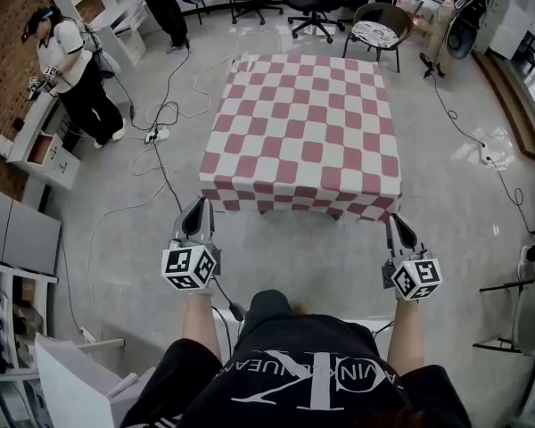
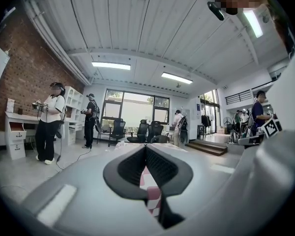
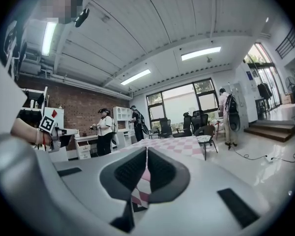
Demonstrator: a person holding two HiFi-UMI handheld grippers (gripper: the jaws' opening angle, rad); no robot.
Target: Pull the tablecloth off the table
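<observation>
A red-and-white checked tablecloth [image 1: 303, 132] covers the table in the middle of the room, its near hem hanging toward me. My left gripper [image 1: 199, 205] is at the cloth's near left corner and my right gripper [image 1: 395, 221] at its near right corner. Both point level at the table. In the left gripper view the jaws [image 2: 146, 149] are closed, with checked cloth [image 2: 151, 193] hanging just below them. The right gripper view shows the same: closed jaws [image 3: 146, 151], a strip of cloth [image 3: 137, 193] beneath them and the tabletop beyond.
Cables and a power strip [image 1: 158, 135] trail over the floor left of the table. A person [image 1: 71, 69] stands by a white desk [image 1: 36, 150] at the left. A chair [image 1: 379, 29] stands behind the table, office chairs [image 1: 312, 3] farther back. White shelving [image 1: 18, 328] is beside me.
</observation>
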